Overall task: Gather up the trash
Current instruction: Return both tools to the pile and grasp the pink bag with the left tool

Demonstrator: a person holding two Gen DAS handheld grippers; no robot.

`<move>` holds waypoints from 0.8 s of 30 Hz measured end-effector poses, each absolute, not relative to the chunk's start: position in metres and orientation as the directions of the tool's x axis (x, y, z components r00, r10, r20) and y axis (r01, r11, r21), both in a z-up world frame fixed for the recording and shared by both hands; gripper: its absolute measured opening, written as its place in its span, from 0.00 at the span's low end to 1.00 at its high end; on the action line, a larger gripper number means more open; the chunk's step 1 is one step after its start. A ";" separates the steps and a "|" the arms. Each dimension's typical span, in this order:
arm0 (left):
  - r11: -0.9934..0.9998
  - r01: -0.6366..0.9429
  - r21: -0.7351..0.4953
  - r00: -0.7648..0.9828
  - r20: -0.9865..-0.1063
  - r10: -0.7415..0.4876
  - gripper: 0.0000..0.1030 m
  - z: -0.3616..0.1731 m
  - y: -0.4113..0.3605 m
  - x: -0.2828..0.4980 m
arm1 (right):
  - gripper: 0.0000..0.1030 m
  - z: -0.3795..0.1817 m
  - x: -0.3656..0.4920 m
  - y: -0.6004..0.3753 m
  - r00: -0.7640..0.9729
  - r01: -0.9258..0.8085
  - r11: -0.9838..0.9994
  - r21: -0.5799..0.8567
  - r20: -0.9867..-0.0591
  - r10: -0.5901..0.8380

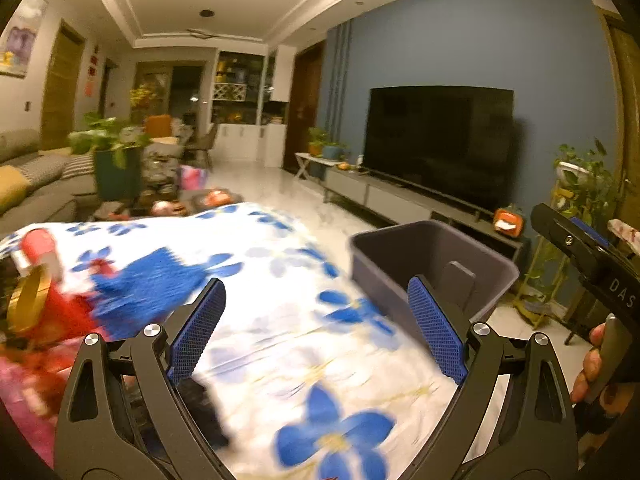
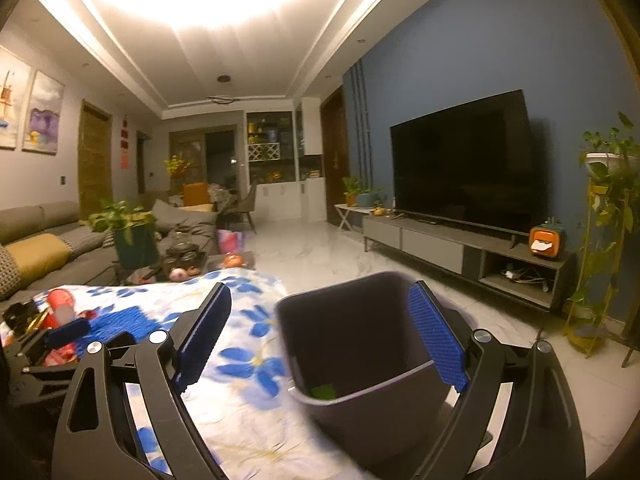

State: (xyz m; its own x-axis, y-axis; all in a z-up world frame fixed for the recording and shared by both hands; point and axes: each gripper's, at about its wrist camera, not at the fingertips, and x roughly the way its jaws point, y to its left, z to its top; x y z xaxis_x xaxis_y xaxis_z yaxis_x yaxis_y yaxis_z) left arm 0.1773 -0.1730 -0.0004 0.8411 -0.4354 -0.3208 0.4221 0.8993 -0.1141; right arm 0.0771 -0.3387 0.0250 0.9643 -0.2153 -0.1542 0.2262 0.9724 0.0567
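A dark grey bin (image 1: 400, 256) stands by the right edge of the flowered tablecloth (image 1: 280, 248). My left gripper (image 1: 316, 328) hangs open over the cloth with nothing between its blue pads (image 1: 196, 332). Blurred red and gold packaging (image 1: 36, 304) lies at the cloth's left end. My right gripper (image 2: 320, 332) is open above the bin (image 2: 352, 412), its right pad (image 2: 436, 336) over the bin's far rim. A small green scrap (image 2: 324, 392) lies inside. In the right wrist view the red packaging (image 2: 60, 304) and the left gripper's pad (image 2: 66, 330) show at far left.
A large TV (image 1: 440, 140) on a low grey stand (image 2: 460, 248) lines the blue wall. A plant stand (image 2: 604, 240) is at right. A grey sofa (image 2: 36, 236) and a cluttered coffee table with a potted plant (image 2: 132, 236) lie beyond the cloth. A hand (image 1: 592, 364) holds the right gripper's body.
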 end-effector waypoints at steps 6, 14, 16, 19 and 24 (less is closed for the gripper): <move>0.947 0.309 -0.086 0.885 -0.339 -0.319 0.88 -0.007 -0.100 0.145 | 0.85 0.016 0.073 -0.302 0.975 0.128 0.989 0.078 -0.193 -0.111; 0.989 0.122 -0.088 0.929 -0.341 -0.145 0.88 -0.015 -0.015 0.113 | 0.85 0.001 0.066 -0.236 0.979 0.026 0.997 0.067 -0.202 -0.012; 0.992 0.087 -0.089 0.931 -0.346 -0.113 0.88 -0.021 0.001 0.109 | 0.85 -0.004 0.065 -0.218 0.976 -0.003 0.998 0.059 -0.217 0.016; 0.995 0.047 -0.086 0.929 -0.363 -0.075 0.88 -0.031 0.017 0.105 | 0.85 -0.007 0.066 -0.202 0.970 -0.030 0.997 0.065 -0.238 0.045; 0.993 0.042 -0.110 0.921 -0.382 -0.082 0.88 -0.043 0.029 0.106 | 0.85 -0.014 0.069 -0.180 0.961 -0.067 0.996 0.055 -0.264 0.079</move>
State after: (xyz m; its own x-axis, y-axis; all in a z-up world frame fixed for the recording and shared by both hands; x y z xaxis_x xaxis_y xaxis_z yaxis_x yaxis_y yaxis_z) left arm 0.1061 0.0290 -0.0427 0.9206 -0.0815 -0.3818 0.0424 0.9930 -0.1099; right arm 0.0687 -0.1797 -0.0137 0.9614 0.0790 -0.2635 -0.0668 0.9962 0.0553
